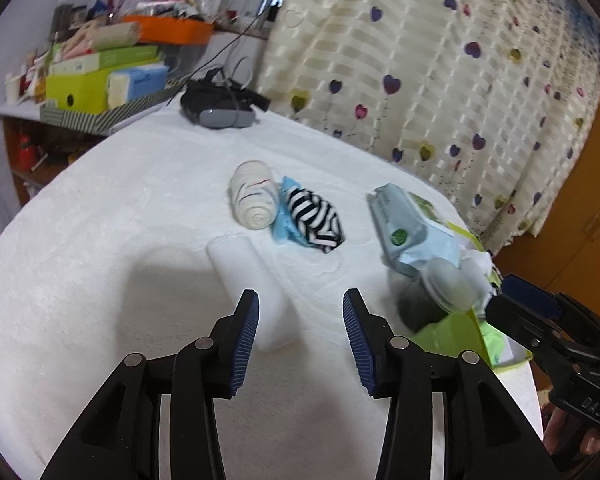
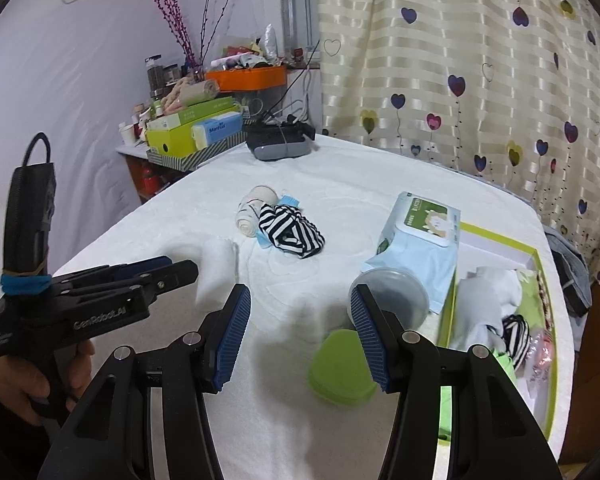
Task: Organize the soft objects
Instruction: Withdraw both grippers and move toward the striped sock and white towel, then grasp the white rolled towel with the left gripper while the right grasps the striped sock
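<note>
On the white-covered table, a rolled cream sock [image 1: 254, 199] [image 2: 253, 210] lies beside a black-and-white striped cloth [image 1: 315, 220] [image 2: 290, 232] on a light blue piece [image 1: 286, 226]. A white folded cloth [image 1: 252, 276] [image 2: 218, 264] lies nearer. My left gripper [image 1: 300, 340] is open and empty, just short of the white cloth; it also shows in the right wrist view [image 2: 160, 270]. My right gripper [image 2: 300, 336] is open and empty above the table. A green-edged box [image 2: 540, 300] at the right holds white and striped soft items [image 2: 492, 312].
A wet-wipes pack [image 2: 420, 240] [image 1: 408, 228] and a clear-lidded jar [image 2: 392, 296] sit by the box. A green heart-shaped lid [image 2: 340, 372] lies near my right gripper. A grey-black device [image 2: 278, 144] sits at the far edge. A cluttered shelf [image 2: 188, 136] and heart-patterned curtain [image 2: 460, 80] stand behind.
</note>
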A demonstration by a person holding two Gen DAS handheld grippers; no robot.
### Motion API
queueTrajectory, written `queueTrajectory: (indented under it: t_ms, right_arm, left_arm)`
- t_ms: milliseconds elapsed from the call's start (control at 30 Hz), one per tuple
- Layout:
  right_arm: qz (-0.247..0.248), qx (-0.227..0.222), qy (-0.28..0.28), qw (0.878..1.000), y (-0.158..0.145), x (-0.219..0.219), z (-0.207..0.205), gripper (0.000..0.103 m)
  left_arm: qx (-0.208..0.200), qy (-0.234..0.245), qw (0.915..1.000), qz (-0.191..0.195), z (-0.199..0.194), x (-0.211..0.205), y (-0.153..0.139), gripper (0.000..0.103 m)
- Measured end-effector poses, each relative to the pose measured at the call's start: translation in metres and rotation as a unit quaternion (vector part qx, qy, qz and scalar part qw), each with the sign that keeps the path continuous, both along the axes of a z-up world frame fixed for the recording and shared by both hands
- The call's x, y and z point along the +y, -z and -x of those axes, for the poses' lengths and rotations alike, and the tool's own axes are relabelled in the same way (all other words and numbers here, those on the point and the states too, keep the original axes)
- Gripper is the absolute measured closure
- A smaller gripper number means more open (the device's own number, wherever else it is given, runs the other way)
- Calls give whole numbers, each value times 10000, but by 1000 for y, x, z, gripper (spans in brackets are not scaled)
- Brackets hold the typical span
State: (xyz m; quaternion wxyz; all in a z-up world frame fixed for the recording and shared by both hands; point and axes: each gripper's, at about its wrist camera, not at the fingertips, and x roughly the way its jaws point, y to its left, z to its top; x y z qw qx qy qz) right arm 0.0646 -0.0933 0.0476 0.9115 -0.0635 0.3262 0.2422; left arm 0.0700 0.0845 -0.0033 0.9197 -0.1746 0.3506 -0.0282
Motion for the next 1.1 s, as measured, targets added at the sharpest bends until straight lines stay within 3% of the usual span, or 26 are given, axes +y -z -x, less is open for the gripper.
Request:
queueTrajectory:
  t_ms: [367,700,767,900,1100]
  right_arm:
    - [-12,71,-78,9999,4,8,-22,50]
    - [3,156,-204,9997,8,31,-47,50]
    - [19,197,-230,9995,9,37,-54,50]
    - [-6,461,-292,9985,16,54,-77,50]
    - [-94,827,-198,9963,27,71,-107,50]
  left_arm:
    - [516,-536,9972,33,-32,13,30,54]
    - [737,-550,9958,-37,-52,8,49,54]
    - [714,-553,9959,-97,-53,8,49,57]
    - [689,-579,9959,-85,-52,13,50,74]
    - [603,-466,9970,-150,-49,19,45,81]
